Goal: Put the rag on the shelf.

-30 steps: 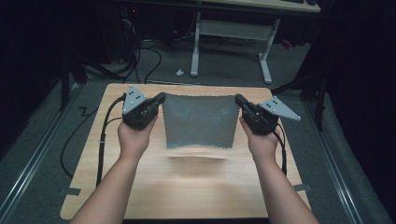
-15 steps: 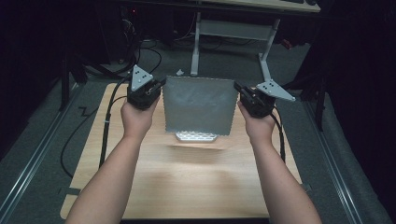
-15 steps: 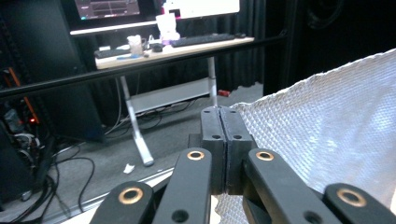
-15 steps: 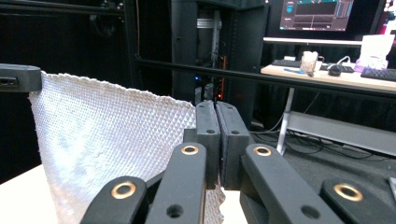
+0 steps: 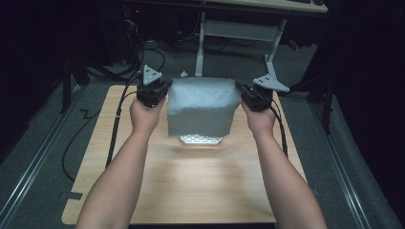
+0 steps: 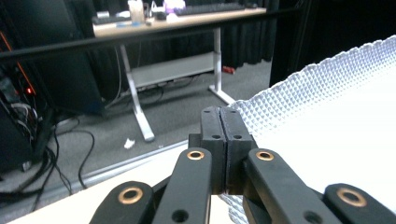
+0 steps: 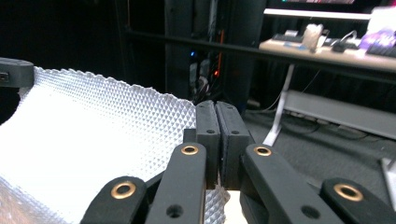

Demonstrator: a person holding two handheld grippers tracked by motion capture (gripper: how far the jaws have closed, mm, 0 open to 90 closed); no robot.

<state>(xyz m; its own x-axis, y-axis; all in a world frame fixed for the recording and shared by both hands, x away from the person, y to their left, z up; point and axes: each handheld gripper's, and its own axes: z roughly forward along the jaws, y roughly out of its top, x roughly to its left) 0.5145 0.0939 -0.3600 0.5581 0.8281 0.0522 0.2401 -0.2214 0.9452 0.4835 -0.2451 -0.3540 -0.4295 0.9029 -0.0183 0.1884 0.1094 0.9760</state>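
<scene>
A grey quilted cloth (image 5: 203, 107) hangs in the air above the wooden table (image 5: 191, 181), stretched between both grippers. My left gripper (image 5: 162, 93) is shut on its upper left corner, and my right gripper (image 5: 242, 93) is shut on its upper right corner. The cloth's lower edge (image 5: 200, 139) curls just above the tabletop. In the left gripper view the jaws are pressed together (image 6: 225, 135) with the diamond-textured cloth (image 6: 327, 116) spreading off to the right. In the right gripper view the shut jaws (image 7: 216, 133) pinch the cloth (image 7: 84, 140), which spreads to the left.
Black cables (image 5: 114, 129) trail from the left gripper over the table's left edge. Behind the table stands a white-legged desk frame (image 5: 239, 33) on a grey floor. Metal rails (image 5: 28, 167) run along both sides of the table.
Both grippers have risen and moved away from the person, lifting the cloth off the table. The cloth now hangs more upright, with only its lower edge near the tabletop.
</scene>
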